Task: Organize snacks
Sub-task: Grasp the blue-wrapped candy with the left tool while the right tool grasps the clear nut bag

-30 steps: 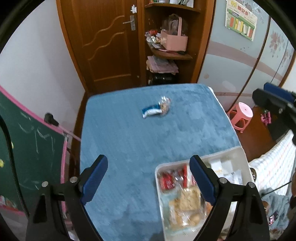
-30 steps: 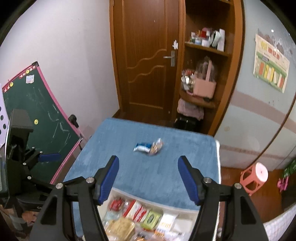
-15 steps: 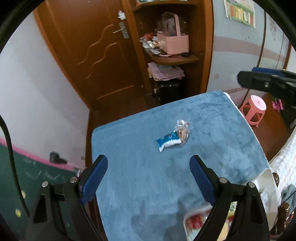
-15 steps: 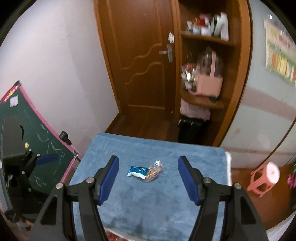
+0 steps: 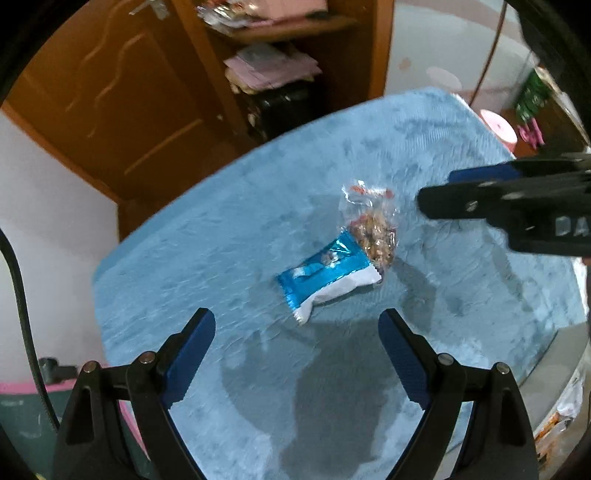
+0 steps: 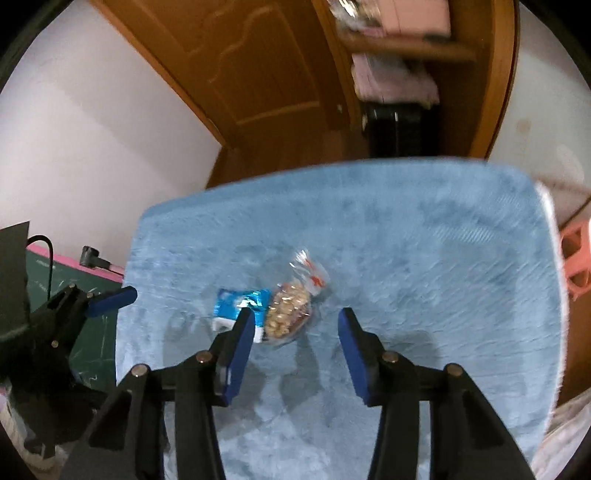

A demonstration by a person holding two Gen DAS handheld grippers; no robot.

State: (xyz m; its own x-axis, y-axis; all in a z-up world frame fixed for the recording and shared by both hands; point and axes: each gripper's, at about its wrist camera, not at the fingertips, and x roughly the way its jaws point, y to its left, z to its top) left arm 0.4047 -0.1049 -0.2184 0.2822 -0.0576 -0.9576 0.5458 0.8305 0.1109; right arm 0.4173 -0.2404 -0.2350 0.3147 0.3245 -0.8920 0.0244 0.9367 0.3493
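Two snacks lie touching on the blue plush table cover (image 5: 229,236): a blue-and-white wrapped bar (image 5: 327,275) (image 6: 238,306) and a clear bag of nuts (image 5: 373,221) (image 6: 291,310). My left gripper (image 5: 297,334) hangs open just short of the bar, nothing between its fingers. My right gripper (image 6: 297,323) hovers over the nut bag with its jaws closing; the bag lies beneath the gap and the pads do not press on it. In the left wrist view the right gripper (image 5: 436,195) reaches in from the right, beside the nut bag.
The white snack tray's corner (image 5: 565,402) shows at the table's right edge. Behind the table stand a wooden door (image 6: 266,66) and shelves (image 5: 280,33). A green chalkboard (image 6: 92,328) leans at the left, a pink stool (image 5: 498,125) at the right.
Both grippers have dropped down and forward to the two snacks, which now look much larger. The tray has slid almost out of view. The right gripper's jaws stand narrower than before.
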